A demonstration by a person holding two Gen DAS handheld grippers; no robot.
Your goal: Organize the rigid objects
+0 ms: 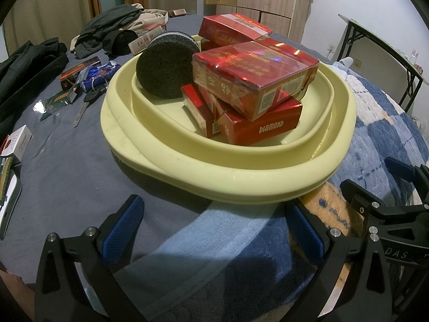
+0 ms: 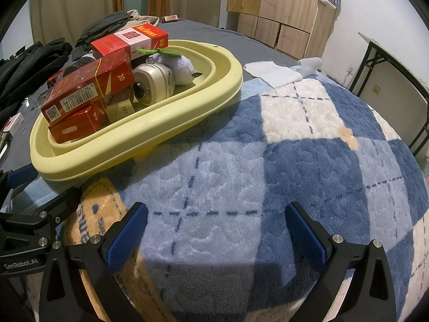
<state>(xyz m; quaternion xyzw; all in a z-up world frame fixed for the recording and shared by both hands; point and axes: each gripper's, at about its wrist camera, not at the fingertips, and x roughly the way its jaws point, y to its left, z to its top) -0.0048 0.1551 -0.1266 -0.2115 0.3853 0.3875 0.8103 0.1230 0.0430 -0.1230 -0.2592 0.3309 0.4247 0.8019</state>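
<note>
Left wrist view: left tool (image 1: 214, 230) is released and empty below the yellow basin (image 1: 241, 182) heaped with red boxes (image 1: 252, 77) mid-frame; loose boxes (image 1: 80, 72) lie upper left. Right tool (image 2: 216, 230), released too, hangs over the blanket (image 2: 295, 147). Best approach loose boxes squarely across their narrow sides.

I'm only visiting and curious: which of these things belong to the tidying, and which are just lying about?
Part of the job: yellow basin, red boxes, black sponge, loose boxes, key.

Just lying about: dark clothes, checked blanket, folding table.
</note>
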